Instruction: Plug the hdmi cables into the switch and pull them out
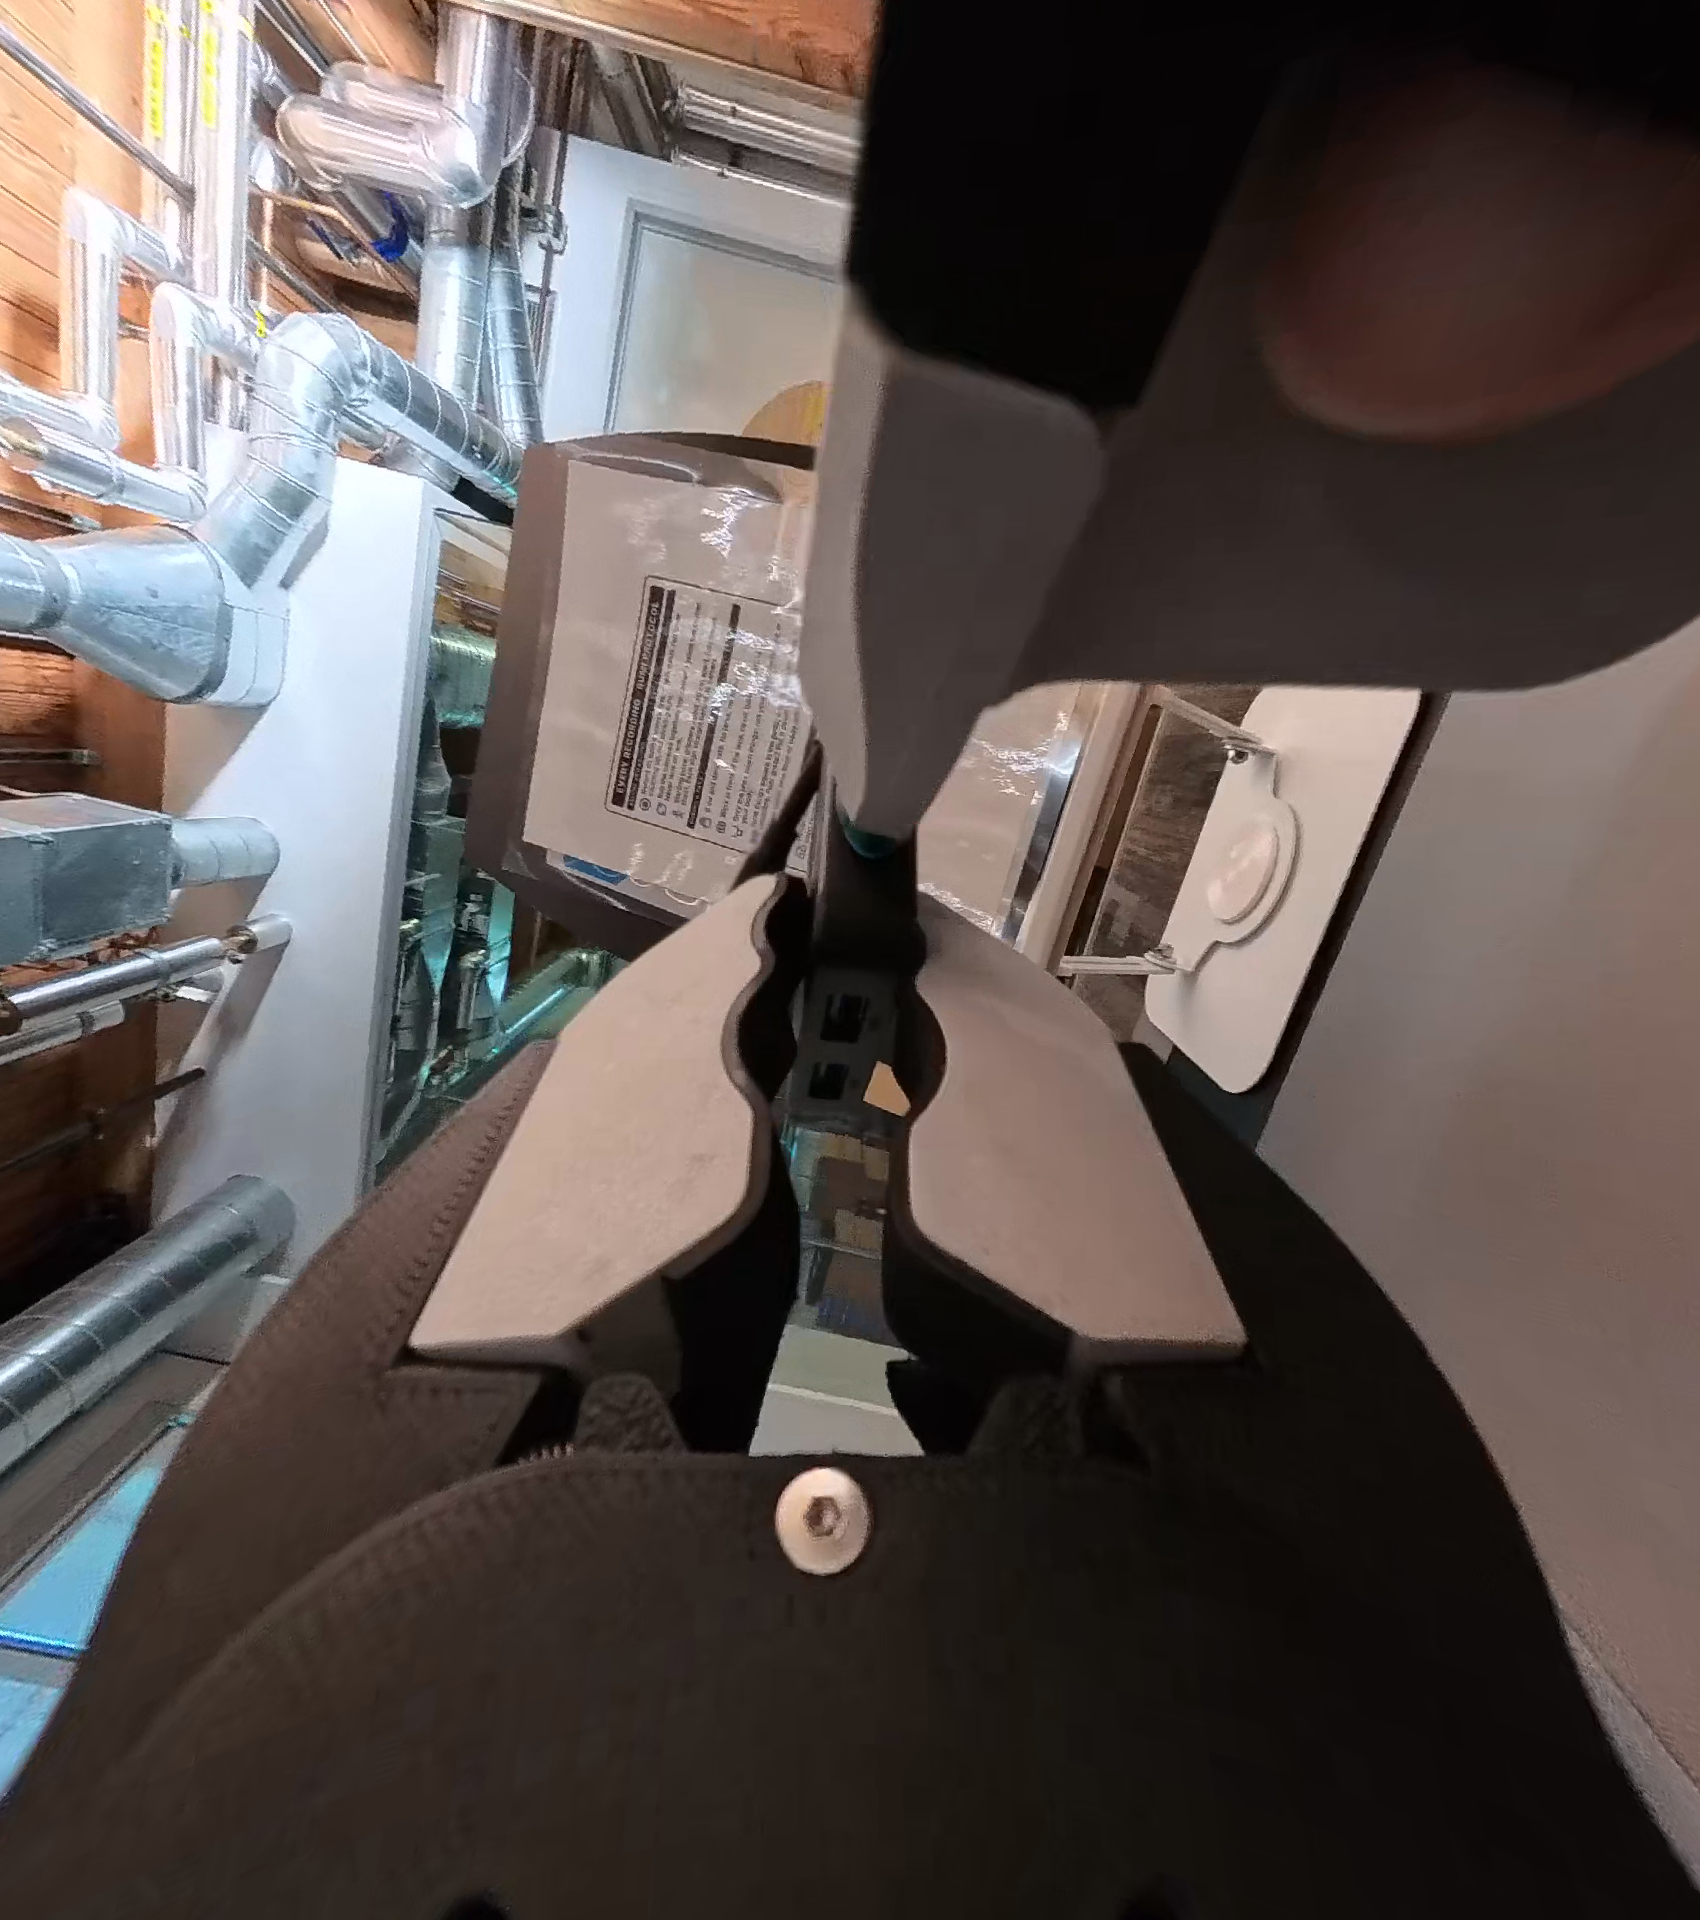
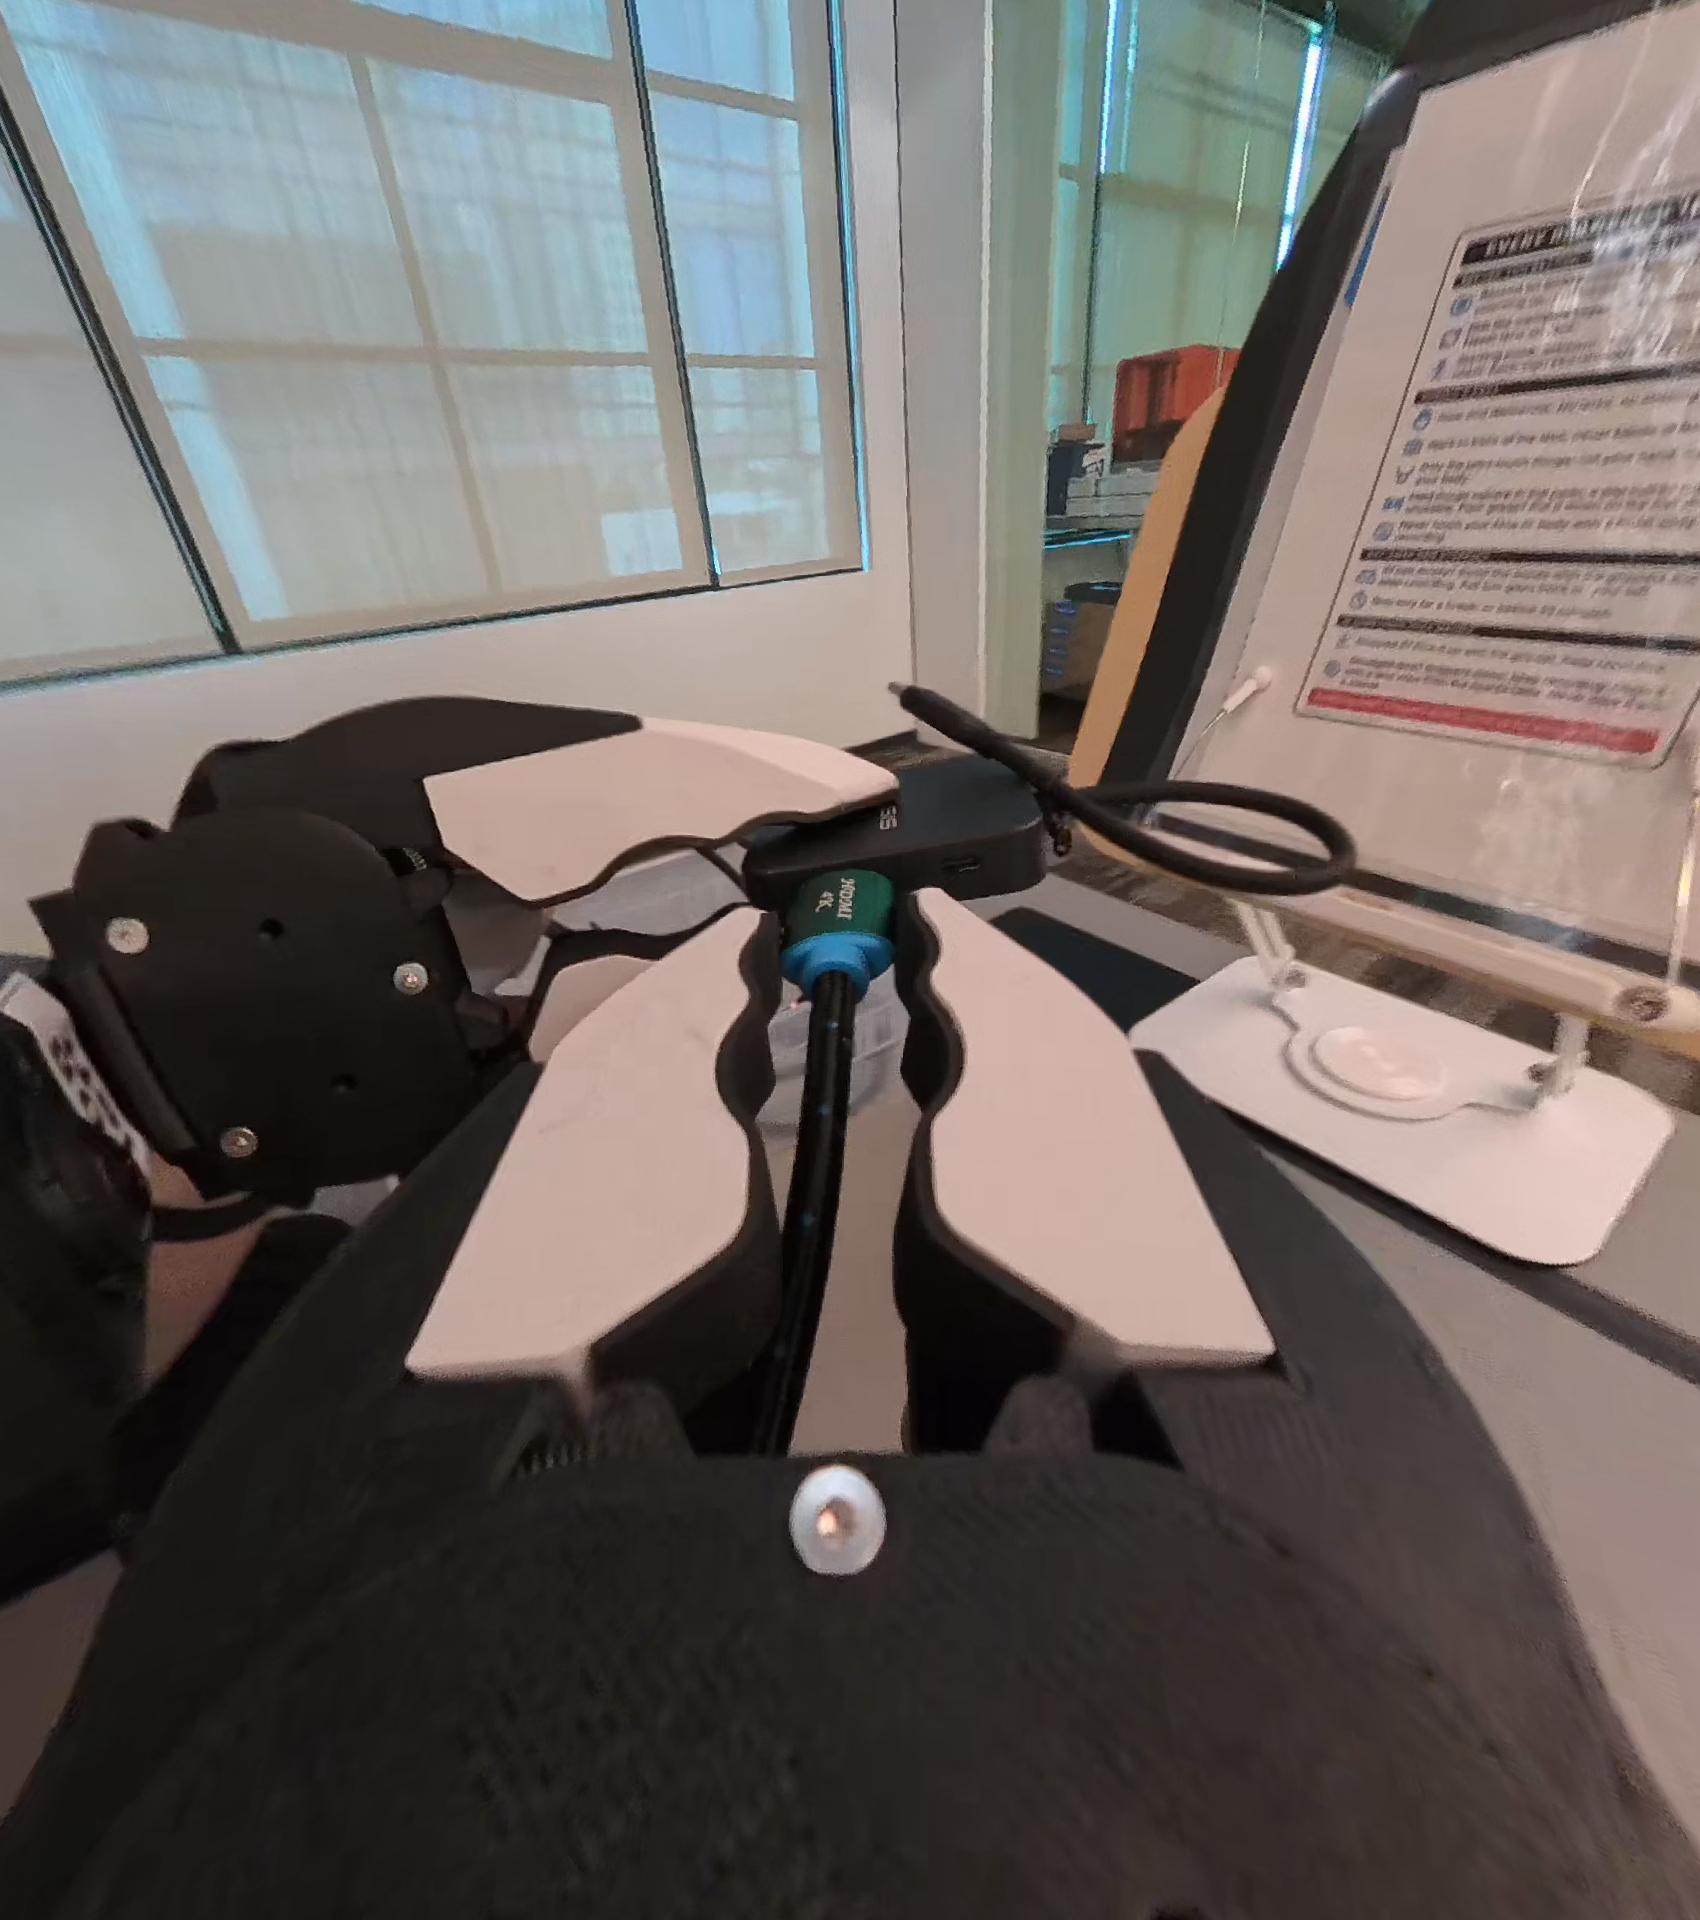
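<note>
Right wrist view: sign stand [image 2: 1397, 1122] beside switch [image 2: 939, 831]; short cable [image 2: 1230, 821] looped between.

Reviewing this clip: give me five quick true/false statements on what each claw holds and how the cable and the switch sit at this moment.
1. The right claw grips the green HDMI plug. True.
2. The plug lies loose on the table, away from the switch. False: its front end meets the edge of the black switch.
3. The left claw is shut on the switch. True.
4. The switch's own thin cable is plugged into the white stand. False: it loops freely, its end in the air.
5. A white stand rests on the table to the right. True.
</note>
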### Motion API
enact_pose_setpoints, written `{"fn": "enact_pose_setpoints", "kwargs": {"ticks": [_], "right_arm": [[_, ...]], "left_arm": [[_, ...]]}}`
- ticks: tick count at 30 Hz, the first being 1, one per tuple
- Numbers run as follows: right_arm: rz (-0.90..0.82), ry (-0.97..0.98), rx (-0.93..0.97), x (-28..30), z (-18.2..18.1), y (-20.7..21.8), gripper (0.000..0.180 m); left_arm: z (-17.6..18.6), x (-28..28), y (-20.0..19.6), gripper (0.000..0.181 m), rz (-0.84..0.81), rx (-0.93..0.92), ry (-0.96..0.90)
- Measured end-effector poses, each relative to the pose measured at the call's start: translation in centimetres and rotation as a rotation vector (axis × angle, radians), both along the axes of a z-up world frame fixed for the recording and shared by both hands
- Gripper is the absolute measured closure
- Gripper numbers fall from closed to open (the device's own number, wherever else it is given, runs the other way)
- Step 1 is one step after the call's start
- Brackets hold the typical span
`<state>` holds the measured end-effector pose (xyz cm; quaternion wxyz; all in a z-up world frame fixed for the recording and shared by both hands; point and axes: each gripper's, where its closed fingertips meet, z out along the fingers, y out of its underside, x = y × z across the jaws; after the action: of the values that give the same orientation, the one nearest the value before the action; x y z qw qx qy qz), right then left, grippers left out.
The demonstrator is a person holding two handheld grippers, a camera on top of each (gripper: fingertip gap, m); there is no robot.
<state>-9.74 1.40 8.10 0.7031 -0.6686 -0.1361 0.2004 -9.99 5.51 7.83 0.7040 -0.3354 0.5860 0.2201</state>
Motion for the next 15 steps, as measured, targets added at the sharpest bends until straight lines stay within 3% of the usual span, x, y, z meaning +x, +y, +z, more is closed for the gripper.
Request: {"fn": "enact_pose_setpoints", "kwargs": {"ticks": [9, 15], "right_arm": [[-0.066, -0.123, 0.032, -0.14, 0.12, -0.14, 0.158], [-0.003, -0.095, 0.049, -0.19, 0.34, -0.45, 0.158]], "left_arm": [[0.05, -0.08, -0.04, 0.165, 0.006, 0.0, -0.003], [0.47, -0.15, -0.55, 0.167, 0.046, 0.085, -0.013]]}}
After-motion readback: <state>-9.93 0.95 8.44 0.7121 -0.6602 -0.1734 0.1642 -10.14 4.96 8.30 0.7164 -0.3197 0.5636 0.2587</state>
